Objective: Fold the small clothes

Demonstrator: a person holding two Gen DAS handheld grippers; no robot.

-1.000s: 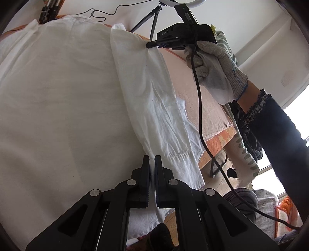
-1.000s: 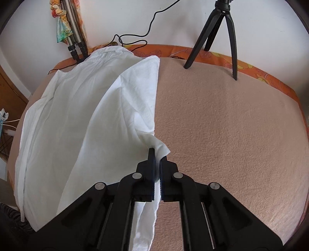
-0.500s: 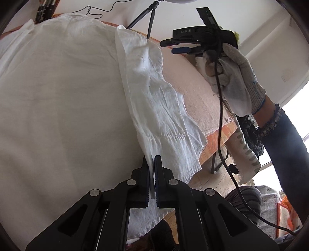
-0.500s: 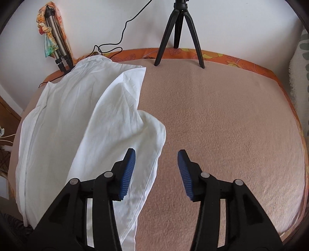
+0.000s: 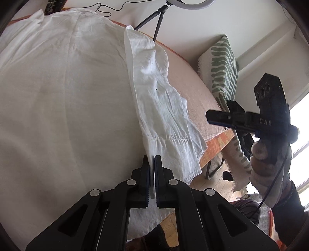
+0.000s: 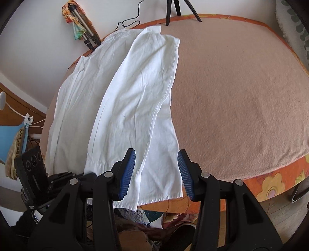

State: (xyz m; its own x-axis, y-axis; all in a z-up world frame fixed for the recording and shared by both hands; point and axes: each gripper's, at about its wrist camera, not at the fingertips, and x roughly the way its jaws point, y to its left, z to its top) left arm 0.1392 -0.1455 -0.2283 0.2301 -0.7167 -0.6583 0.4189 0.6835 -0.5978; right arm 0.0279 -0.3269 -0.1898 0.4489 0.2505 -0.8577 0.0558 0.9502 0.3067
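Observation:
A white garment (image 5: 67,86) lies spread on the table's tan blanket (image 6: 231,96). Its right side panel (image 6: 135,100) is folded over the body and lies loose, with the hem hanging just past the near table edge. My left gripper (image 5: 152,160) is shut on the garment's hem at the fold line. My right gripper (image 6: 156,154) hovers open above the hem, blue pads apart and nothing pressed between them. In the left wrist view the right gripper (image 5: 209,116) is off to the right, beyond the table's edge, held by a gloved hand (image 5: 270,160).
A black tripod (image 6: 170,11) stands at the table's far edge, with a folded tripod wrapped in colourful cloth (image 6: 81,32) at the far left. A green-striped cushion (image 5: 222,65) leans on the wall to the right. The orange flowered table border (image 6: 270,183) runs along the near edge.
My right gripper let go of the folded panel, opened, and drew back toward the near table edge. The panel now lies flat. My left gripper stayed shut in place.

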